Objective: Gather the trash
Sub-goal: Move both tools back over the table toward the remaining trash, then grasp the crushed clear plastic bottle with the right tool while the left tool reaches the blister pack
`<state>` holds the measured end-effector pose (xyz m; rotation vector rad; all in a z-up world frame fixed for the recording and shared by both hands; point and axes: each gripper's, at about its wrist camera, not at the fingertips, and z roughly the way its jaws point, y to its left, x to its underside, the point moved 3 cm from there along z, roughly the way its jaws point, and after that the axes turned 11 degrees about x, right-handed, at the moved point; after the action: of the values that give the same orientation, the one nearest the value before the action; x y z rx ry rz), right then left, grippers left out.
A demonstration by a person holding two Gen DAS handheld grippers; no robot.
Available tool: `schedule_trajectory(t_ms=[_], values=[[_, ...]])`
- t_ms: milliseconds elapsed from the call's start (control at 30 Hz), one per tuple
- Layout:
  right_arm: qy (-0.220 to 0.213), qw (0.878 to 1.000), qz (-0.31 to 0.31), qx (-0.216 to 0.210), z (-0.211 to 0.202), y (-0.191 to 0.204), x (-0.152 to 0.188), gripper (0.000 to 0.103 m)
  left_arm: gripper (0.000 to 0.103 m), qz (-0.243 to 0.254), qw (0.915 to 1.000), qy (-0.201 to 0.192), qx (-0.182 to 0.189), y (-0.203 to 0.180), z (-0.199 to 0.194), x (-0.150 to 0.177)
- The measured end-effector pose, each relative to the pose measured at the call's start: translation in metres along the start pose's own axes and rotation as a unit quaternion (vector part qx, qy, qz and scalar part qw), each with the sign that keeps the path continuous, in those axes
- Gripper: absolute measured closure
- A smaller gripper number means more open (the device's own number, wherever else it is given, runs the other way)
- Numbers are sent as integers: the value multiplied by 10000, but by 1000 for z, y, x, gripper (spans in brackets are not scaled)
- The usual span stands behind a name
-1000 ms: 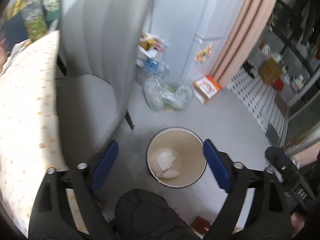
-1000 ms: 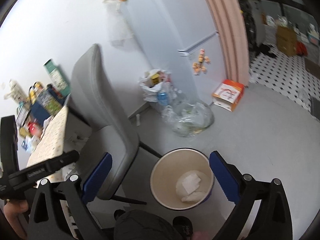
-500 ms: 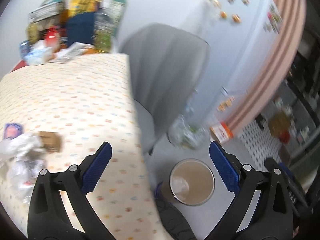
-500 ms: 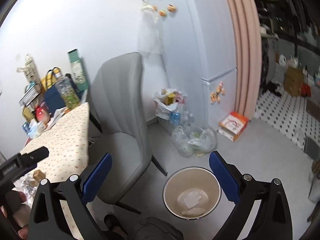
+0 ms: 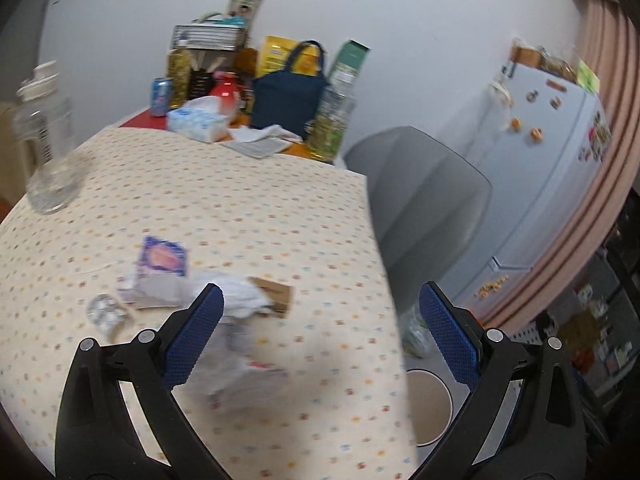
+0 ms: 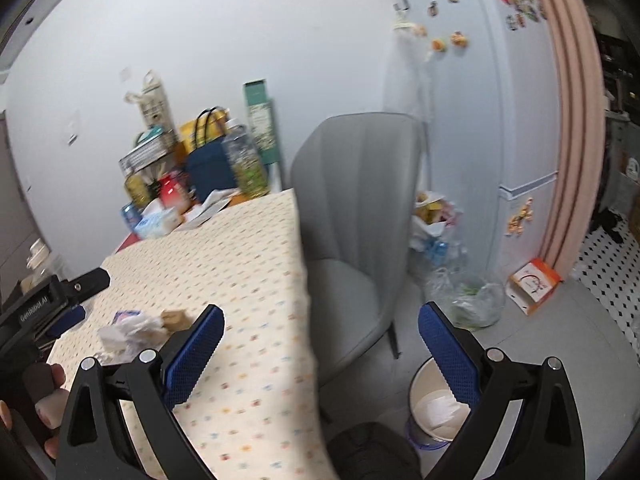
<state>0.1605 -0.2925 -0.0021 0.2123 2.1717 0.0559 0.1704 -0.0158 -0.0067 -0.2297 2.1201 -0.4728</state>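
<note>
Crumpled paper trash (image 5: 240, 300) lies heaped on the dotted tablecloth (image 5: 260, 208), just past the left gripper (image 5: 320, 320), whose blue pads stand wide and empty. The right gripper (image 6: 320, 336), equally wide, hangs over the table edge above the wastebasket (image 6: 420, 384).

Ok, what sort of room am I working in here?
Most likely a home kitchen-dining corner: a fridge covered in magnets, a table under a dotted cloth with groceries at the back, a grey chair and a waste bin on the floor.
</note>
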Motion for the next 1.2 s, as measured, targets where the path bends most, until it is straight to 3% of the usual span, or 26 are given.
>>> schedule_trajectory(t_ms=[167, 400, 667, 933, 1200], values=[[31, 9993, -331, -195, -5, 35, 12, 8, 6, -86, 9998, -81, -146, 30, -18, 0], [178, 9964, -665, -488, -5, 74, 28, 8, 6, -86, 9999, 106, 50, 63, -26, 8], [456, 9857, -1211, -1077, 5, 118, 51, 8, 6, -224, 9996, 159, -39, 107, -35, 17], [735, 9766, -1534, -1316, 20, 153, 71, 8, 6, -531, 9977, 369, -193, 156, -33, 28], [987, 9695, -1724, -1437, 40, 177, 89, 8, 11, -491, 9959, 722, -249, 175, -7, 35]])
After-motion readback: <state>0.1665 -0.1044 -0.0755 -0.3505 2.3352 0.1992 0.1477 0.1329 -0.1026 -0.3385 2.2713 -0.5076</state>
